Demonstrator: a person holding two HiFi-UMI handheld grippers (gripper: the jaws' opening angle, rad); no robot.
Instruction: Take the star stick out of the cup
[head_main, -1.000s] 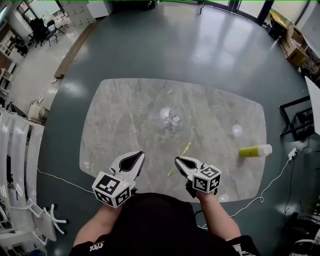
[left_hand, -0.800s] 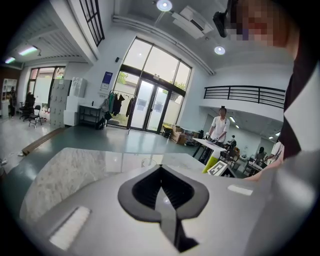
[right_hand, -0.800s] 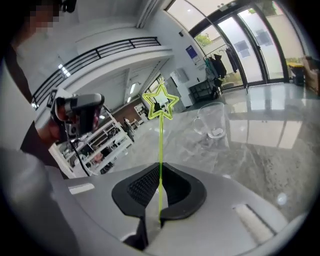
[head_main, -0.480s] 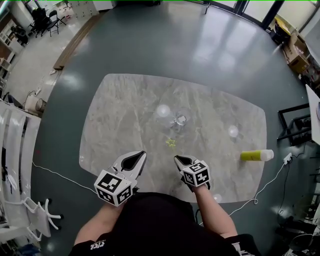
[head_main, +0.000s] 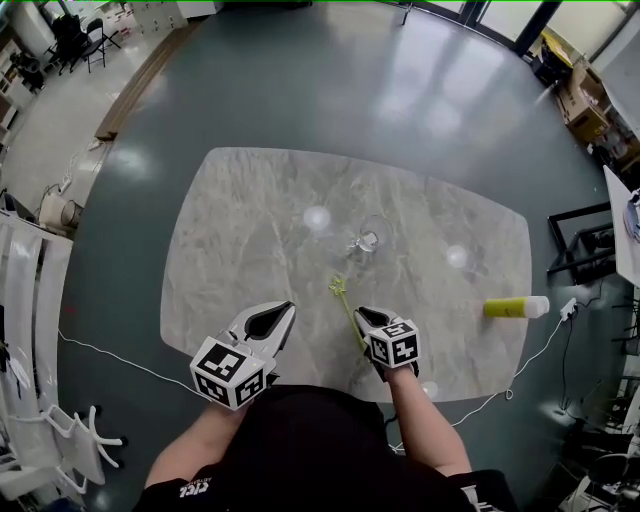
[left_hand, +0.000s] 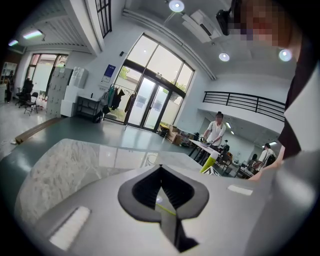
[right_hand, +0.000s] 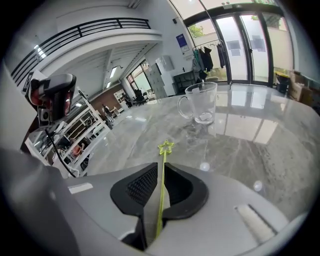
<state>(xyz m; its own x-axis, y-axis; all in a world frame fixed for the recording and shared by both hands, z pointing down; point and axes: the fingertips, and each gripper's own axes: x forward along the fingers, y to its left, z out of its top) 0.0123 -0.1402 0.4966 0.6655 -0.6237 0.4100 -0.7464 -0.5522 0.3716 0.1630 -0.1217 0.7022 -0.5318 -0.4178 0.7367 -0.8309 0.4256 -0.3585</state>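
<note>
A thin yellow-green star stick (head_main: 346, 304) lies low over the marble table (head_main: 230, 230), outside the clear glass cup (head_main: 370, 236). Its star end points toward the cup (right_hand: 202, 102). The stick (right_hand: 162, 172) runs between the jaws of my right gripper (right_hand: 159, 166), which are opening; a gap shows beside it and the pads do not press it. In the head view that right gripper (head_main: 362, 318) sits near the table's front edge. My left gripper (head_main: 285, 308) is beside it, shut and empty (left_hand: 160, 167).
A yellow-green bottle (head_main: 512, 306) lies on its side at the table's right end. A few ceiling lights reflect off the tabletop. The table's front edge runs just under both grippers. People stand at a far table in the left gripper view.
The stick has swung: a second ago its far end pointed forward-right of the right gripper, now its star end points forward-left. The right gripper shifted slightly; the left stayed put.
</note>
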